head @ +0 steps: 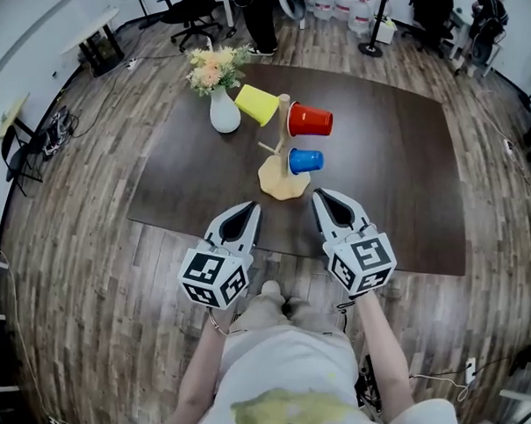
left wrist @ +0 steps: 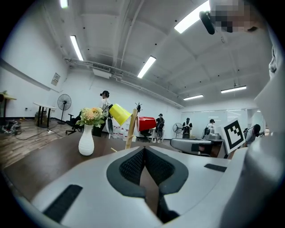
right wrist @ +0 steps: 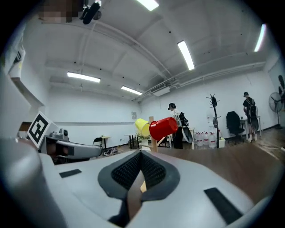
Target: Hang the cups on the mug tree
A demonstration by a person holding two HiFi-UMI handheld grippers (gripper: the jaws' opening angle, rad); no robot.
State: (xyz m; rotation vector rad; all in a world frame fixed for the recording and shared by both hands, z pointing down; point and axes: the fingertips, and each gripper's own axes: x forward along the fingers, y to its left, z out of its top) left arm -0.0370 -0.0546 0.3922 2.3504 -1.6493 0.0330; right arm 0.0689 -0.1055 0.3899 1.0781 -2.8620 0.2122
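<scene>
The wooden mug tree point(head: 282, 155) stands mid-table, just beyond both grippers. A yellow cup point(head: 257, 104) hangs at its upper left, a red cup point(head: 310, 121) at its upper right and a blue cup point(head: 305, 160) lower on the right. My left gripper point(head: 251, 208) is shut and empty near the table's front edge, left of the tree's base. My right gripper point(head: 321, 197) is also shut and empty, just right of the base. The left gripper view shows the closed tips point(left wrist: 144, 149) with the yellow cup point(left wrist: 118, 113) and red cup point(left wrist: 146, 123) beyond. In the right gripper view the closed tips point(right wrist: 140, 152) sit below the red cup point(right wrist: 164, 128).
A white vase point(head: 224, 110) with flowers stands left of the tree. The dark table point(head: 408, 169) has bare surface to the right and left. Office chairs point(head: 193, 19), water bottles point(head: 345, 6) and standing people are on the wooden floor beyond the far edge.
</scene>
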